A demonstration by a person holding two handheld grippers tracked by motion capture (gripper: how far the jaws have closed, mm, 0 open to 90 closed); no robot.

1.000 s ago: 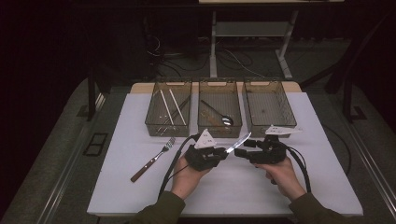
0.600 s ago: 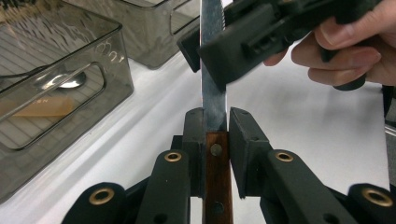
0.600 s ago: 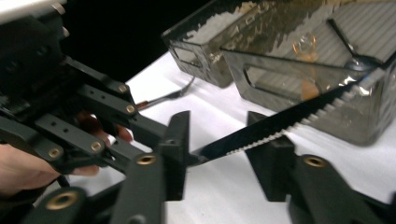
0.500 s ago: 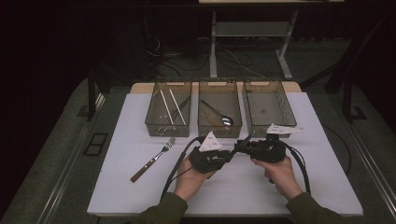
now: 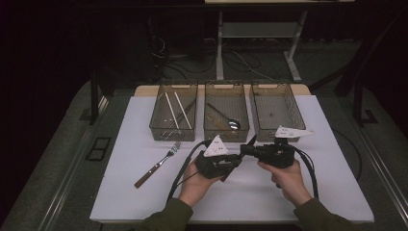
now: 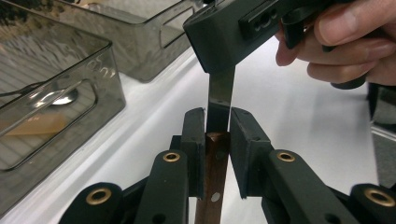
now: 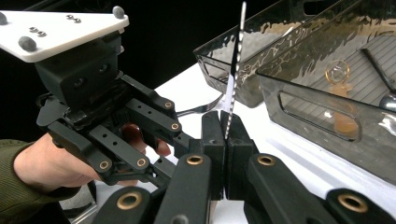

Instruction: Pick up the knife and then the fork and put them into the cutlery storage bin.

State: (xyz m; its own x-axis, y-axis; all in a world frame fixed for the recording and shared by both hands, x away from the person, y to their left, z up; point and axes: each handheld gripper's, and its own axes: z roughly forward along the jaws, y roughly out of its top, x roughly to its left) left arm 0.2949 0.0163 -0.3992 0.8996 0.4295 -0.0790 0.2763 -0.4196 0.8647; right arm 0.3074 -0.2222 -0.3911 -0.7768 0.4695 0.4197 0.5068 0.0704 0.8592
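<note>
A knife with a brown wooden handle [image 6: 215, 158] and a steel blade [image 6: 219, 100] is held between both grippers above the white mat. My left gripper [image 6: 217, 116] is shut on the handle, its pads pressing both sides. My right gripper [image 7: 224, 121] has just been closing and now clamps the blade [image 7: 237, 46], whose tip rises above its jaws. From above, the left gripper [image 5: 236, 160] and right gripper [image 5: 246, 150] meet tip to tip at the table's middle front, with the blade tip [image 5: 251, 141] poking up between them.
Three clear bins stand in a row behind the grippers: the left bin [image 5: 174, 129] holds chopsticks, the middle bin [image 5: 226, 132] a spoon, and the right bin [image 5: 276, 108] looks empty. A fork [image 5: 159, 163] lies on the mat [image 5: 144, 192] to the left.
The right gripper has come in a little toward the left gripper and its jaws have closed on the knife blade. The left gripper has kept still, holding the handle.
</note>
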